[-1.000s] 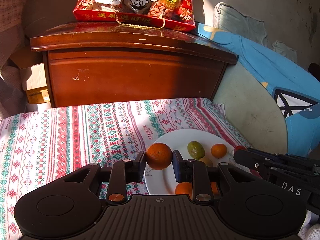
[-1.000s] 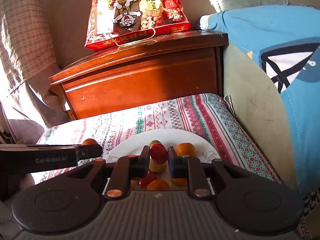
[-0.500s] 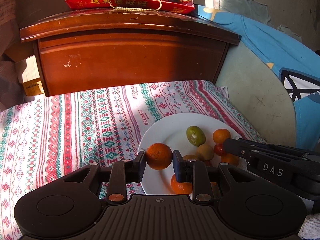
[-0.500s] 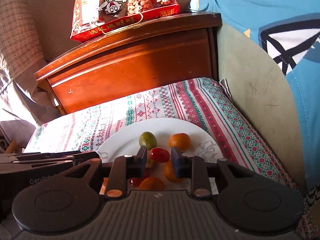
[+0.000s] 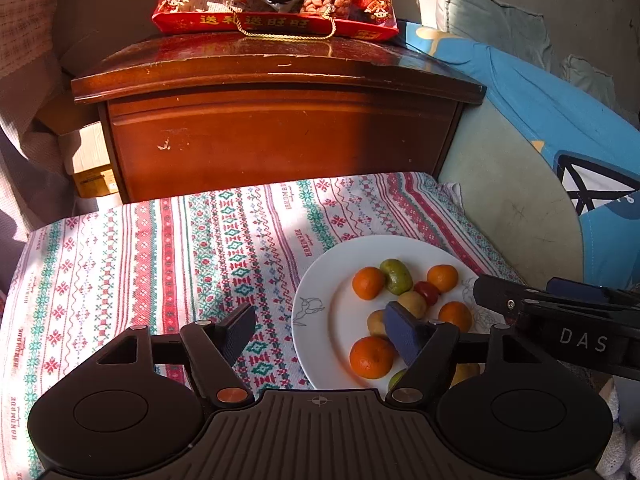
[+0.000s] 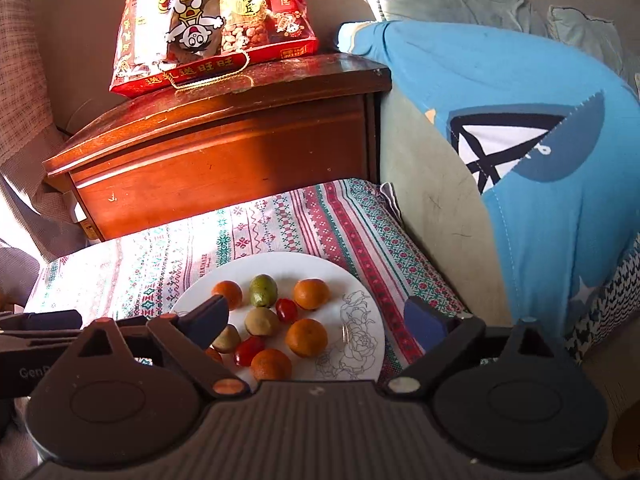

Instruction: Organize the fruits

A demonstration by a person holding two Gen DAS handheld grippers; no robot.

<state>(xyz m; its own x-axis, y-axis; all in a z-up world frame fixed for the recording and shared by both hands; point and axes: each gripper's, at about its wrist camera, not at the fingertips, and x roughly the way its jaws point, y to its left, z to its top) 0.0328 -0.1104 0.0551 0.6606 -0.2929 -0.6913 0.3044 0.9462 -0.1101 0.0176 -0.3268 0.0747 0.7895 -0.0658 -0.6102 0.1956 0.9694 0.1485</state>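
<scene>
Both tools, left tool [image 5: 320, 334] and right tool [image 6: 318, 316], have just been opened wide and hold nothing. Small orange, green and red fruits [image 6: 280, 320] lie on the white round plate [image 6: 360, 344] beneath them; release is judged done, withdrawal is called for next.

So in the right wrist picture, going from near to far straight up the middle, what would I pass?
Orange fruit at the plate's near edge → red tomato → green fruit → white plate's far rim → patterned cloth → wooden cabinet → red snack bag.
</scene>
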